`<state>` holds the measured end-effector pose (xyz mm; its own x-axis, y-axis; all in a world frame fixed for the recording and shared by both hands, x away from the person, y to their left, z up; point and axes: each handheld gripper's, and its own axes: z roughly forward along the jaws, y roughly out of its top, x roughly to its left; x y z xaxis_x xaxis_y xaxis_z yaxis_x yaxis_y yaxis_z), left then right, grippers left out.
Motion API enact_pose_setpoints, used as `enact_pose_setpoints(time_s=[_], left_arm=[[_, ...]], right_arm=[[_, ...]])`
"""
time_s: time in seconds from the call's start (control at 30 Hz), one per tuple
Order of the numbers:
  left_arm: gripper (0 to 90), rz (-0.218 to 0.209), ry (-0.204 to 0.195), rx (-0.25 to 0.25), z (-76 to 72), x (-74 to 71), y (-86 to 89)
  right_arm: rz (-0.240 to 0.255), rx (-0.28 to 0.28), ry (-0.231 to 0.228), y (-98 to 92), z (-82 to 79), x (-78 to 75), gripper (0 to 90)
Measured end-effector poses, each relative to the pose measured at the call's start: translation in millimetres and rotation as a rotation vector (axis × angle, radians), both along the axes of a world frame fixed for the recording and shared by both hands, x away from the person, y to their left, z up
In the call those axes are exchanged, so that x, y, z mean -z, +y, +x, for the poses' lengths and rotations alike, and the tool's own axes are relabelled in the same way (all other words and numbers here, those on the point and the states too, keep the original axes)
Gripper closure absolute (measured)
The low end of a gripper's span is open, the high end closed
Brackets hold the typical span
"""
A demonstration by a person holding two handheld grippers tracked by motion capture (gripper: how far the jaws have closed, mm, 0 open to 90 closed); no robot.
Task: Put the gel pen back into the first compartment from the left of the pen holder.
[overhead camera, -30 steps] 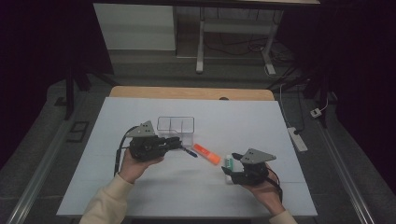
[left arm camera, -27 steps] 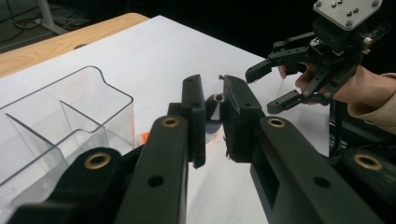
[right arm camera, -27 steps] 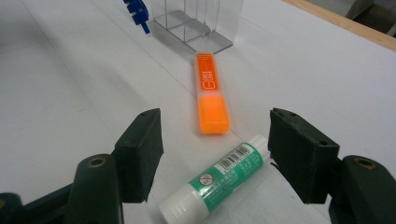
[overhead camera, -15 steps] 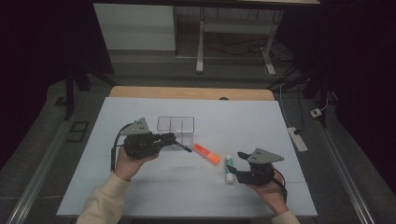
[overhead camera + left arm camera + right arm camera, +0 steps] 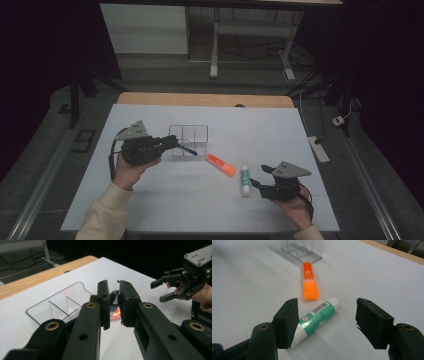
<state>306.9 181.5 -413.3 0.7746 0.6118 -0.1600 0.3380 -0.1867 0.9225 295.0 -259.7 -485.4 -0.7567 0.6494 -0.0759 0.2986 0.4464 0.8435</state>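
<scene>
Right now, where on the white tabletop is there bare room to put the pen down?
Free: the far strip between the clear divided tray and the wooden edge, and the near middle between both hands. Crowded: the diagonal from the tray past the orange highlighter to the glue stick.

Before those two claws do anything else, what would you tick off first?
1. Left claw shut on the blue pen: ok.
2. Pen tip over the clear divided tray: cannot tell; it hangs near the tray's front edge.
3. Right claw open wide enough for the green-and-white glue stick: ok.
4. Glue stick centred between the open jaws: not ok, it lies against the left one.
5. Orange highlighter apart from the glue stick: ok, though close.
6. Tray upright on the white table: ok.
</scene>
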Motion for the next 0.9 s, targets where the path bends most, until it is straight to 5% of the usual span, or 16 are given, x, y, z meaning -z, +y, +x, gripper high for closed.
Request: enact_pose_setpoints(time_s=[0.6,0.9], left_arm=[[79.5,-0.023,-0.035,-0.066,2.4,-15.4,25.5],[79.5,-0.023,-0.011,-0.097,13.7,-28.2,42.4]], right_arm=[[-0.01,-0.004,0.009,1.0,0.8,1.0,33.0],[-0.006,-0.004,0.013,-0.4,1.2,0.4,32.9]])
